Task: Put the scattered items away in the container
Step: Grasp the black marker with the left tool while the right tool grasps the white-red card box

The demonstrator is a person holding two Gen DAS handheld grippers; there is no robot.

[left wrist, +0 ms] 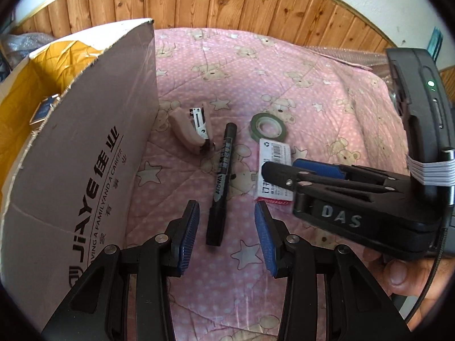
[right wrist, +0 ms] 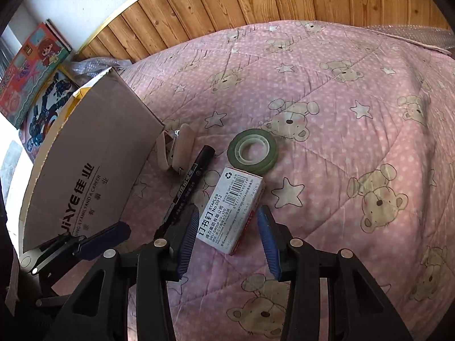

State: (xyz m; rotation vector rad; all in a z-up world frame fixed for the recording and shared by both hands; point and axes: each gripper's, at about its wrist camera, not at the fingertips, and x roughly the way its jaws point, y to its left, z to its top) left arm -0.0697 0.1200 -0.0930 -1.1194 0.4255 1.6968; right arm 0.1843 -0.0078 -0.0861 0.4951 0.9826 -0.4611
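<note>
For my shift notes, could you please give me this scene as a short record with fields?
surface: pink bear quilt
container: cardboard box, left of items
loose items: stapler, black marker, green tape roll, staples box
left gripper: jaws open, astride marker
right gripper: jaws open, astride staples box

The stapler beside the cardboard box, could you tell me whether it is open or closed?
Open: the stapler lies with its pink arms splayed apart, baring the metal magazine.
</note>
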